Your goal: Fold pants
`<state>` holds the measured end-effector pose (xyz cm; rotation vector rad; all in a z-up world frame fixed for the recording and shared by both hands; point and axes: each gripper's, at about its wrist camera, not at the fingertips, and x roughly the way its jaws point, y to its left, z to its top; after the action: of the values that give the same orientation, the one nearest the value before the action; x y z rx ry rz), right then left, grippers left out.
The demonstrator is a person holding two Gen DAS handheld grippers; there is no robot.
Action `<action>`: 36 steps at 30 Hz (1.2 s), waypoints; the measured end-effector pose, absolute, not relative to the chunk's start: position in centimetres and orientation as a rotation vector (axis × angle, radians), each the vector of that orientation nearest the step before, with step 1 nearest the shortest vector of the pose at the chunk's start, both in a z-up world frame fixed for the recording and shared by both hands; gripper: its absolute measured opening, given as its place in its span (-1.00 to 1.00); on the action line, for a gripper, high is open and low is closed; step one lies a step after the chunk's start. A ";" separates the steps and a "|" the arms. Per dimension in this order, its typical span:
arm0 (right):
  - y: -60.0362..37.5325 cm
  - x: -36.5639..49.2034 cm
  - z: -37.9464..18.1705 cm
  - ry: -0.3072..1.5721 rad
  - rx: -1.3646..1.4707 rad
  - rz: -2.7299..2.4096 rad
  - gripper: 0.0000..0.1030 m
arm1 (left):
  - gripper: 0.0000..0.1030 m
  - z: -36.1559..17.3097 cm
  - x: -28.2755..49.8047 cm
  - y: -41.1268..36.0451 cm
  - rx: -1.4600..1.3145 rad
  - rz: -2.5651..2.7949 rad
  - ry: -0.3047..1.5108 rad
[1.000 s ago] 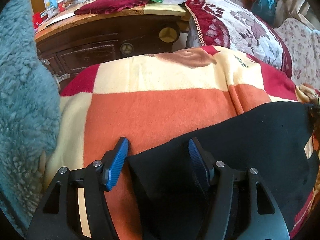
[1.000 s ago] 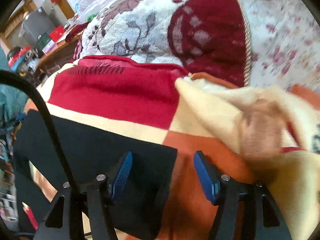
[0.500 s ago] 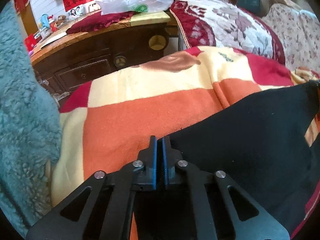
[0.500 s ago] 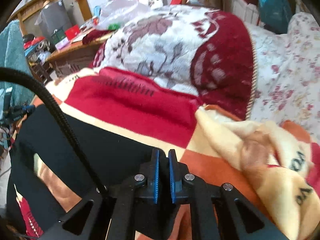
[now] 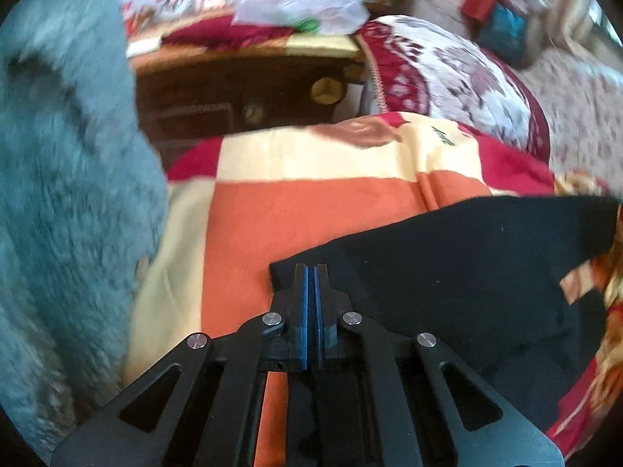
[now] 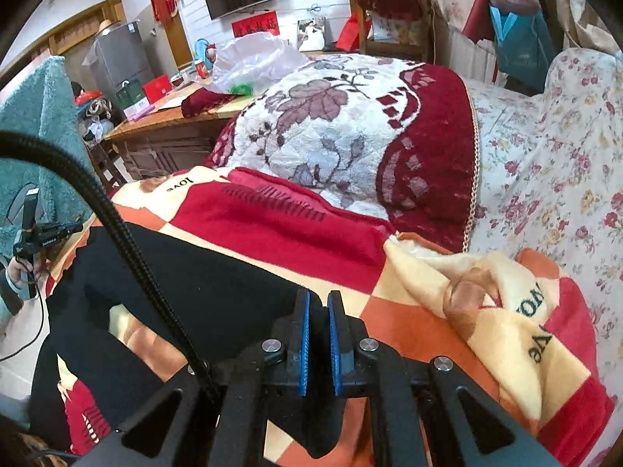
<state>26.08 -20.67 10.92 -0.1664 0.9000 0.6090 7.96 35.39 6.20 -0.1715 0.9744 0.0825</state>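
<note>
The black pants [image 5: 467,272] lie across a red, orange and cream checked blanket [image 5: 311,210]. My left gripper [image 5: 310,272] is shut on the pants' near-left corner and holds it lifted off the blanket. In the right wrist view the pants [image 6: 218,284] stretch to the left. My right gripper [image 6: 318,299] is shut on the pants' right corner, which hangs between the blue pads [image 6: 304,350]. The cloth is taut between the two grippers.
A teal fleece [image 5: 70,194] fills the left side. A dark wooden cabinet [image 5: 241,97] stands behind the blanket, with a plastic bag [image 6: 253,58] on top. A floral red and white cushion [image 6: 350,136] and a flowered sheet [image 6: 553,179] lie to the right. A black cable [image 6: 128,249] crosses the right view.
Both grippers closed from open onto the pants' corners a second ago. Since then they have lifted the corners off the blanket, and the cloth has risen with them.
</note>
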 end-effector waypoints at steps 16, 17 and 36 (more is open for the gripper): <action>-21.1 27.2 8.7 0.945 -0.134 0.612 -0.84 | -0.28 2.9 10.1 35.6 -0.206 0.096 1.014; -21.1 27.2 8.6 0.943 -0.132 0.611 -0.84 | -0.44 3.0 10.1 35.4 -0.186 0.090 1.005; -24.4 17.4 16.5 0.755 -0.129 0.695 -0.84 | -0.86 12.4 -5.5 33.6 -0.243 -0.070 0.731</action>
<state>17.38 -24.41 16.45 -0.1289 0.7548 0.6949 -5.49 33.56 12.41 -0.2428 0.7311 -0.0703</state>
